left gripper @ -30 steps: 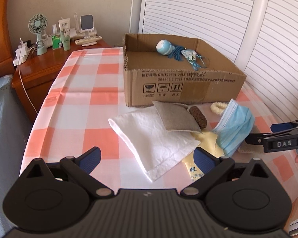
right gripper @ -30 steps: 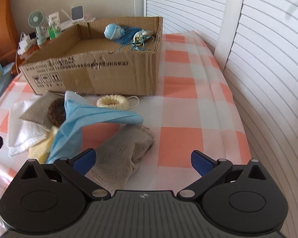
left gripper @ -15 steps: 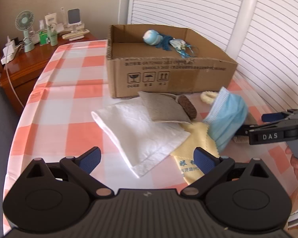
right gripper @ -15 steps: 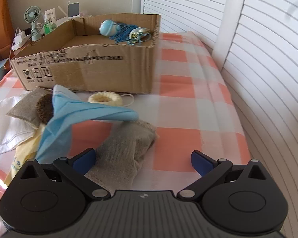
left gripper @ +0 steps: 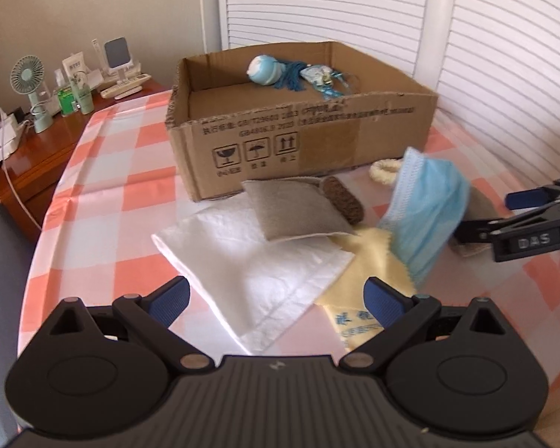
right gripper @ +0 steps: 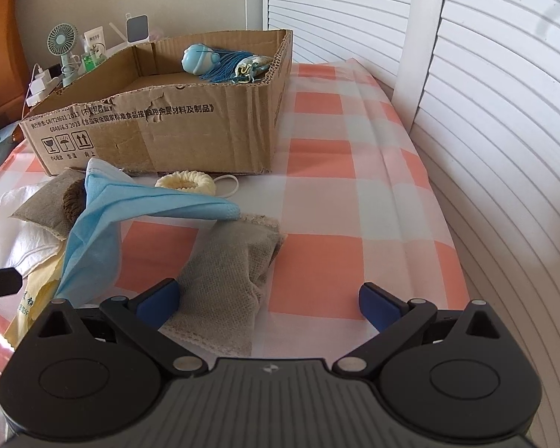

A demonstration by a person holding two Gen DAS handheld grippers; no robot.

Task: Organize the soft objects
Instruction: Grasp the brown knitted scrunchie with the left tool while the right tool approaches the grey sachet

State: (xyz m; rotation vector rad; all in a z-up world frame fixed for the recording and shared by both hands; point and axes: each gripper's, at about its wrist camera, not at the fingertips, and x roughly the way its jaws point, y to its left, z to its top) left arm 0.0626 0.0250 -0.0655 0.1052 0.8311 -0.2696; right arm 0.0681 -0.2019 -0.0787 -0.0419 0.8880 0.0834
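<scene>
A pile of soft things lies in front of a cardboard box [left gripper: 317, 130]: a white cloth [left gripper: 257, 272], a grey pouch [left gripper: 291, 212], a brown pad [left gripper: 345, 201], a yellow cloth [left gripper: 369, 261], a blue face mask [left gripper: 425, 216] and a cream scrunchie [left gripper: 384, 166]. The box [right gripper: 160, 123] holds a blue toy with tassel [right gripper: 205, 61]. My left gripper [left gripper: 276, 300] is open above the white cloth. My right gripper [right gripper: 267, 300] is open over a grey mesh cloth [right gripper: 227, 280], beside the mask [right gripper: 130, 220]; it shows in the left view [left gripper: 481, 216].
The surface has an orange and white checked cover [right gripper: 354, 194]. A wooden nightstand [left gripper: 37, 156] at the left carries a small fan [left gripper: 30, 86], bottles and a charger. White slatted doors [right gripper: 485, 112] run close along the right side.
Both grippers have moved closer to the pile and lower. The left view has swung so the box and pile sit more central. Nothing was grasped.
</scene>
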